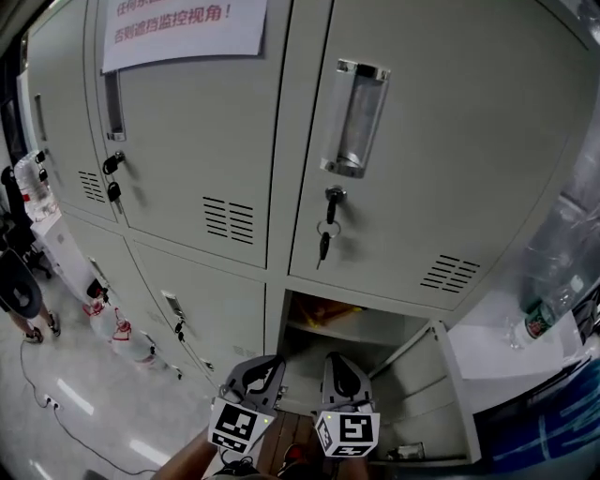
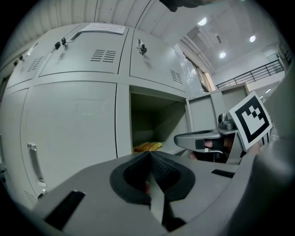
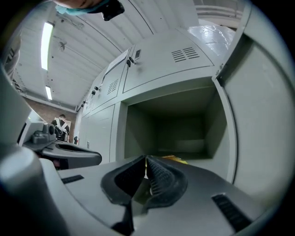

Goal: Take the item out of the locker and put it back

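Note:
An open locker compartment (image 1: 352, 323) sits low in the bank of grey lockers, its door (image 1: 427, 394) swung out to the right. A yellow item (image 2: 147, 147) lies on the compartment's floor, also glimpsed in the head view (image 1: 333, 314) and just over the right jaws (image 3: 175, 159). My left gripper (image 1: 255, 375) and right gripper (image 1: 343, 372) hang side by side in front of the opening, both outside it. Both are shut with nothing between the pads, as the left gripper (image 2: 149, 154) and right gripper (image 3: 145, 159) views show.
Closed lockers with keys (image 1: 324, 234) surround the opening. A paper notice (image 1: 183, 28) hangs at upper left. A plastic bottle (image 1: 536, 319) stands on a ledge at right. A person (image 1: 19, 281) stands far left, with bottles (image 1: 117, 330) on the floor by the lockers.

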{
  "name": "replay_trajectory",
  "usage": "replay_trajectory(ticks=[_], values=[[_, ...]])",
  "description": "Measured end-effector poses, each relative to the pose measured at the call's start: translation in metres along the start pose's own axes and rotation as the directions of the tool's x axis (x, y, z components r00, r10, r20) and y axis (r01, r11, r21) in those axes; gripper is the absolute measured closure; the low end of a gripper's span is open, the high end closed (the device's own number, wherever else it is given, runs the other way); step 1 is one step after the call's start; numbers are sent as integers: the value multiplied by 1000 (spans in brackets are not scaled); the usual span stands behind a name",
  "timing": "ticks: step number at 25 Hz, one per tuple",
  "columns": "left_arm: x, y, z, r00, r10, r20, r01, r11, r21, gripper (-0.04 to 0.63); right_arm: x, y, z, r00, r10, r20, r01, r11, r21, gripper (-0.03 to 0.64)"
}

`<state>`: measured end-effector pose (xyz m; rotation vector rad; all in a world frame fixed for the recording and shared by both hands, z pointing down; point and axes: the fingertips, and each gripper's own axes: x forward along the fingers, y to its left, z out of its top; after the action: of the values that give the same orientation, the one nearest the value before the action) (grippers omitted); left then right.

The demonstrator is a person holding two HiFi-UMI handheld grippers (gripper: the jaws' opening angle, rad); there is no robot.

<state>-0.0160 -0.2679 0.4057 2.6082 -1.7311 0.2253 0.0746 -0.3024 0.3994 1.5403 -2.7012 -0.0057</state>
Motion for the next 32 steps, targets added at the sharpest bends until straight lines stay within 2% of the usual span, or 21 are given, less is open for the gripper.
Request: replay_trajectory(ticks=[7, 9, 11, 14, 18, 23, 28, 32], values=[[11, 5, -5, 998, 56, -14, -56, 998, -20, 574, 28, -5, -7, 997, 68, -22, -68, 998, 4, 592], [13, 7, -7, 998, 68, -17, -68, 997, -25, 574, 37, -4, -11, 996, 80, -34, -79, 997, 8, 523], [13, 10, -10, 996, 83, -19, -84, 996, -33, 574, 47, -2, -16, 994, 96, -55, -96, 995, 15, 486], [10, 15, -11, 994, 105, -29, -106, 994, -35, 574, 61, 2, -24, 990, 113, -84, -112, 994, 15, 472], [6, 20, -15, 991, 126, -34, -128, 991, -43, 574, 75, 1, -35, 988, 90, -123, -88, 996, 17, 465], [2, 25, -21, 989, 142, -45, -144, 988, -57, 574, 83, 1, -42, 988, 73, -135, -73, 997, 3, 468], [-1, 28, -23, 987, 151, -51, -154, 986, -59, 574, 89, 4, -43, 987, 62, -146, -67, 997, -31, 552], [-3, 30, -23, 987, 154, -50, -157, 986, -60, 574, 91, 1, -43, 988, 46, -150, -52, 998, -37, 577]])
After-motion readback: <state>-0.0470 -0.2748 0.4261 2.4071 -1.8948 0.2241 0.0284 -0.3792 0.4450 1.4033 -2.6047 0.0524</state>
